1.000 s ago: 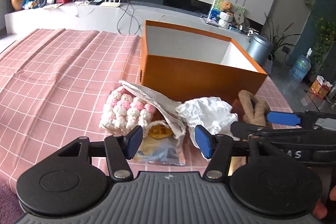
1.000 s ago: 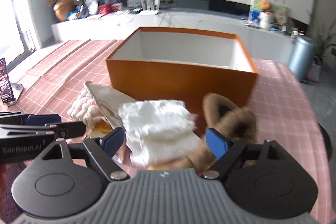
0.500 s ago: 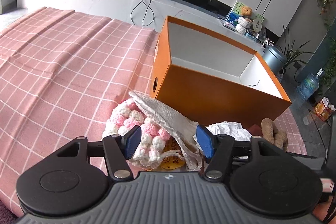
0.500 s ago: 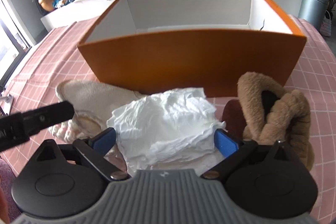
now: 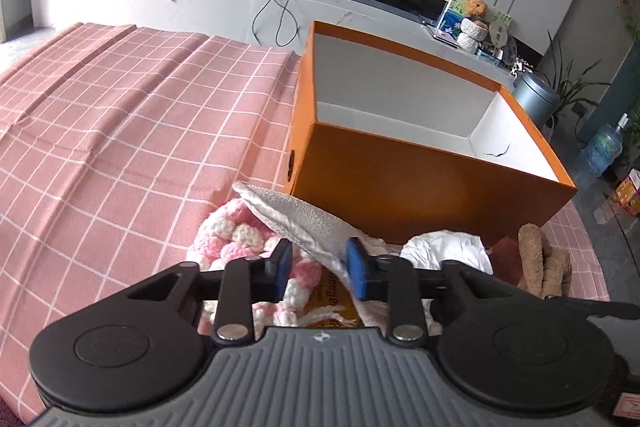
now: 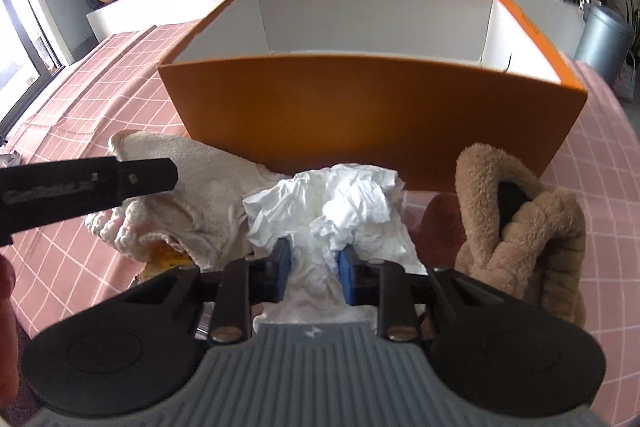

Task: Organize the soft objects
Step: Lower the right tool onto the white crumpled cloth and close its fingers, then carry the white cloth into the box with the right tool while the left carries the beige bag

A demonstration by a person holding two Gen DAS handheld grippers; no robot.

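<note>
Cloths lie heaped at lower centre of both views, before the orange box (image 5: pixel 420 183): since a second ago the left gripper (image 5: pixel 316 265) has narrowed its jaws onto the cream cloth (image 5: pixel 304 223), and the right gripper (image 6: pixel 313 269) has clenched on the white tissue (image 6: pixel 340 203). Both grasps look set, so lifting into the box likely follows.

Both wrist views sit low and close—facing the orange box (image 5: pixel 420 183) (image 6: pixel 372 111) they share.
</note>
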